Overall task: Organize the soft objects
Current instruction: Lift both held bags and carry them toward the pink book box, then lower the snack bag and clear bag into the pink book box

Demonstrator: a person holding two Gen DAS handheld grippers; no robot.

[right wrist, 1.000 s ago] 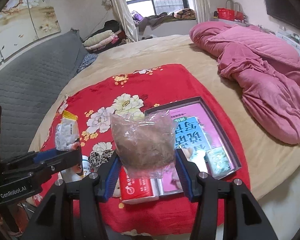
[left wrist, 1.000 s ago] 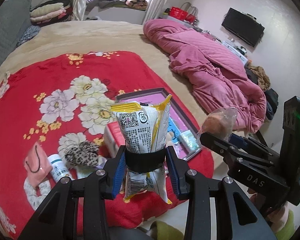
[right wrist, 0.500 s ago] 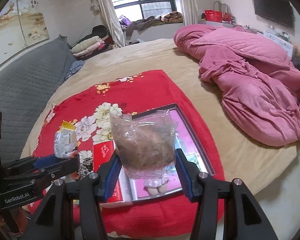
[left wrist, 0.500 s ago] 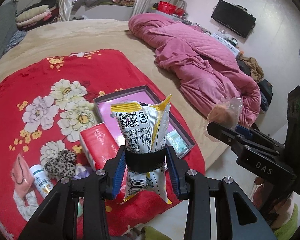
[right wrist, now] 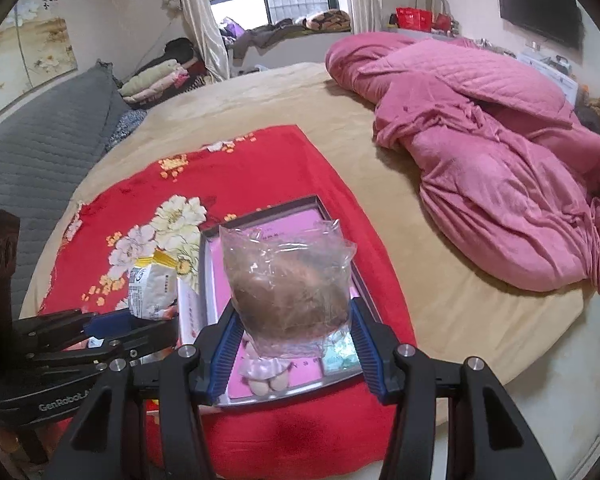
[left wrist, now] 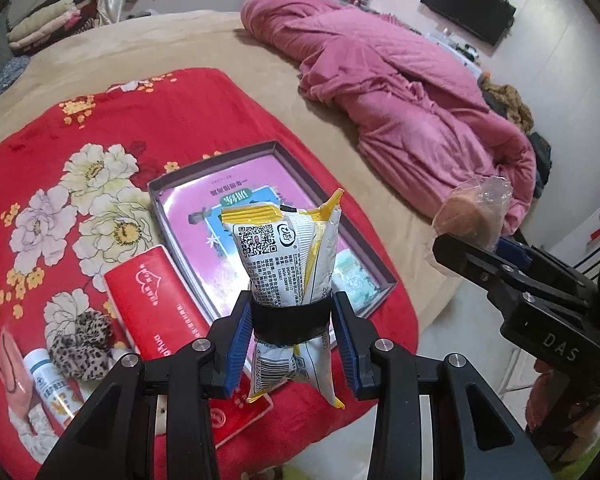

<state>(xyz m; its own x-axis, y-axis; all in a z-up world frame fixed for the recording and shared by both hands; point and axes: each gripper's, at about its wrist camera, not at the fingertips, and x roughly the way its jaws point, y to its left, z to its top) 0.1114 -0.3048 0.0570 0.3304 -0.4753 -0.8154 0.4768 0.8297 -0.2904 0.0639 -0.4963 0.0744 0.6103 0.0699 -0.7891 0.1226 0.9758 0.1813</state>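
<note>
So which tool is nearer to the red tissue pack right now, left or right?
Left. The left tool, shut on the yellow snack packet, hangs just over the red tissue pack. The right tool, holding the clear bag, sits farther off, over the tray.

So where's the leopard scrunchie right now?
In the left wrist view, the leopard-print scrunchie lies low on the left of the red floral blanket, between the red tissue pack and a small white bottle.
</note>
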